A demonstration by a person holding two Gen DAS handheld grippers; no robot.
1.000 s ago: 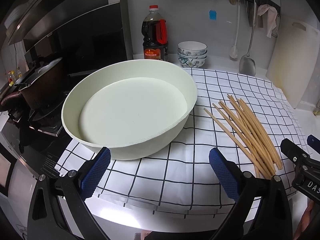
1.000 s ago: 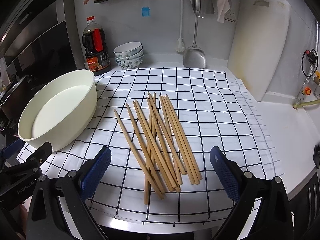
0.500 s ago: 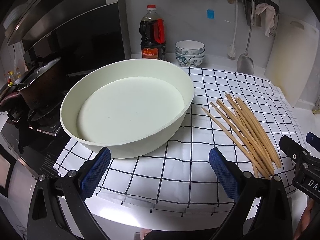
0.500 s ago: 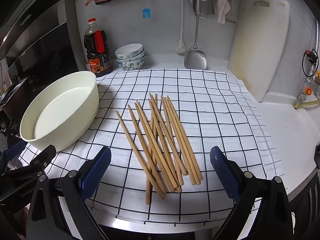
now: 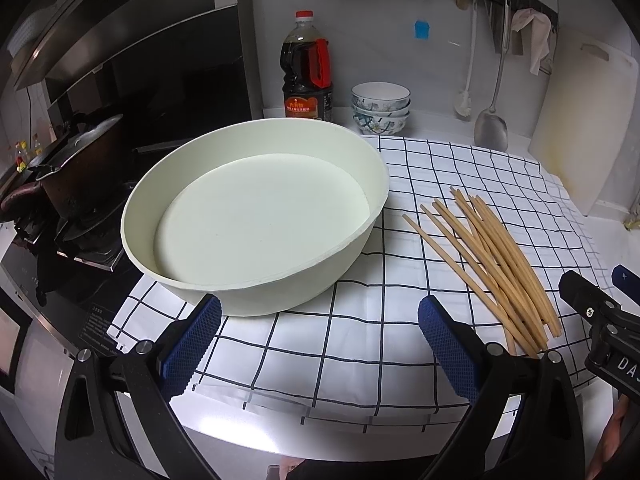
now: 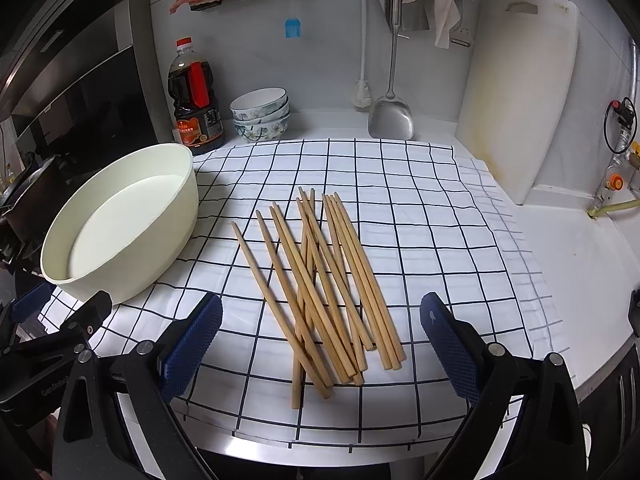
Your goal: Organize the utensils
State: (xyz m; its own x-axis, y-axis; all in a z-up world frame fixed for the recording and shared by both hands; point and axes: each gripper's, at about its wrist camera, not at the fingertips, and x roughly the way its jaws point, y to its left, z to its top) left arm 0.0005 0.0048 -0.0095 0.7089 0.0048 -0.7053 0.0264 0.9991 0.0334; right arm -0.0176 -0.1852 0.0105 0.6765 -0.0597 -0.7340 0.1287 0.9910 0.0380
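Several wooden chopsticks (image 6: 320, 284) lie in a loose fan on the checked cloth (image 6: 420, 240); they also show in the left wrist view (image 5: 488, 264). A large cream round basin (image 5: 256, 216) stands empty at the cloth's left; it also shows in the right wrist view (image 6: 124, 220). My left gripper (image 5: 320, 340) is open and empty, just in front of the basin. My right gripper (image 6: 320, 340) is open and empty, above the near ends of the chopsticks.
A soy sauce bottle (image 6: 196, 96) and stacked bowls (image 6: 260, 114) stand at the back wall. A metal spatula (image 6: 392, 116) hangs there. A white cutting board (image 6: 520, 92) leans at the right. A pot (image 5: 76, 168) sits on the stove at the left.
Both grippers have drifted slightly; the basin and chopsticks sit a little higher in the views. Nothing was taken hold of.
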